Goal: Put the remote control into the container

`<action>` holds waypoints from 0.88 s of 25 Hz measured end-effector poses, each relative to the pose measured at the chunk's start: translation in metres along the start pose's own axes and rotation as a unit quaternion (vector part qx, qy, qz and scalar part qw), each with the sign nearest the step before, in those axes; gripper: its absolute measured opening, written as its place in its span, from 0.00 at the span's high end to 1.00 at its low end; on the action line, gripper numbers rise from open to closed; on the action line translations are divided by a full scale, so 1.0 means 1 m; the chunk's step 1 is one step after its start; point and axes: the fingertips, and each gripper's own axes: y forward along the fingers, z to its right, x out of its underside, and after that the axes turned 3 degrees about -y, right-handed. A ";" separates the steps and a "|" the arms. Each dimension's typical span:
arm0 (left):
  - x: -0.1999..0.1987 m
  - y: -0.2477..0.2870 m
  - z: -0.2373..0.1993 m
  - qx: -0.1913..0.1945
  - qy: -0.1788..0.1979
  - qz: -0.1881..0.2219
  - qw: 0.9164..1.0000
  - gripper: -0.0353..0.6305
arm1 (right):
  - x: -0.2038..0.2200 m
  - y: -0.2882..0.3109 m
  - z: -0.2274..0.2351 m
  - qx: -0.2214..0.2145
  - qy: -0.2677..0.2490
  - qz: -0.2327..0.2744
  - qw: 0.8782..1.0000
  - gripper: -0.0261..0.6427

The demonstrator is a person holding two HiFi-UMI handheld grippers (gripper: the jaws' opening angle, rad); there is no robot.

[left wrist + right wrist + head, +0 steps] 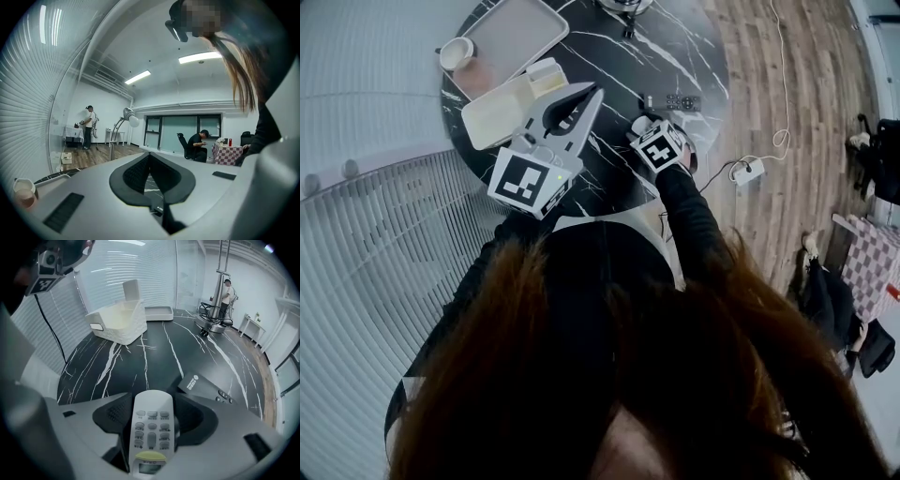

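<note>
The pickup step is judged to be in hand, with nothing yet carried. At the near edge of the black marble table, on the person's right side, the right gripper is tilted steeply down over the white remote control. The remote control is seen lying lengthwise between the fingers, which are spread as wide as they go. A slim gap shows at the left pad, while the right pad sits very close to the casing. No squeeze is seen, so the remote control is taken as straddled, not pinched, and whether it rests flat on the table beneath cannot be told.

Just beyond it to the right, a dark flat device with buttons lies apart from the jaws and should be left untouched.

Next, a firm closing on the long sides of the remote control is called for, then a lift and a carry across the table.

The left gripper is held level above the table's left part, its tips pressed together on nothing.

Farther off, toward the far left edge, the white container stands open-topped, and a shallow tray lies just behind it
</note>
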 end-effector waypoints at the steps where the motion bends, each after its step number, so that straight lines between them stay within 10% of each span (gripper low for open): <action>1: 0.000 -0.001 -0.002 -0.002 -0.001 0.000 1.000 0.95 | 0.000 0.000 0.000 -0.005 0.001 -0.002 1.000 0.57; 11: -0.005 -0.007 -0.013 -0.015 -0.003 0.006 1.000 0.95 | -0.003 -0.006 0.004 0.005 0.009 0.011 1.000 0.58; 22: -0.021 -0.047 -0.044 -0.065 0.002 0.029 0.997 0.95 | -0.058 -0.076 0.000 -0.001 0.068 0.171 0.983 0.58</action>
